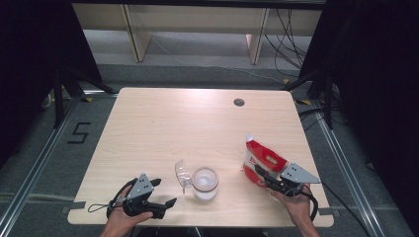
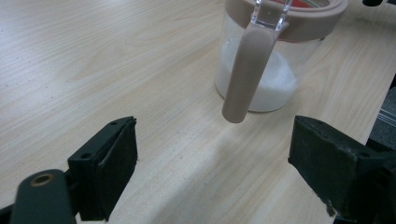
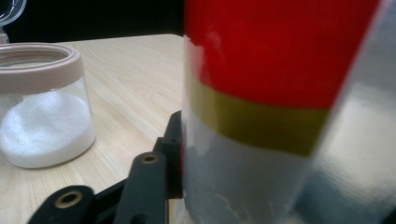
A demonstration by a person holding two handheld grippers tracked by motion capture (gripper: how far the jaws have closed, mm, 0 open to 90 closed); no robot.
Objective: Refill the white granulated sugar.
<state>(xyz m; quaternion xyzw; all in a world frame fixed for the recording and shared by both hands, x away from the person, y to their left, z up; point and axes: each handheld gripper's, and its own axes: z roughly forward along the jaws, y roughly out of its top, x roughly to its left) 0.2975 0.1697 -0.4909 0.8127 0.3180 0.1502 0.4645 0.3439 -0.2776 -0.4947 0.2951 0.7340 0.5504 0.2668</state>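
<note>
We have a red, white and gold plastic pouch clamped in the right hand-held gripper, standing at about four o'clock on the pale wooden tabletop. In the right gripper view one black jaw presses flat against the pouch's lower wall; the other is hidden behind it. Near six o'clock sits the clear round jar with the tan rim, partly filled with white granules, its clear hinged lid swung open to nine o'clock of the mouth. The left hand-held gripper rests at seven o'clock with its jaws wide apart, holding nothing, and faces the jar's tan latch strap.

We judge the step in hand to be lifting the pouch and pouring from it into the jar. To do it well, we would first close the left jaws on the jar's body or just brace it, since a light jar may skid when the pouch touches its rim. We should carry the pouch over with its open corner, which seems to be the pale tip at its top, pointing up, then tilt slowly so that corner hangs above the middle of the mouth. The soft wall could buckle under the clamp and the contents surge, so a gentle tilt matters. We should also keep clear of the lid.
</note>
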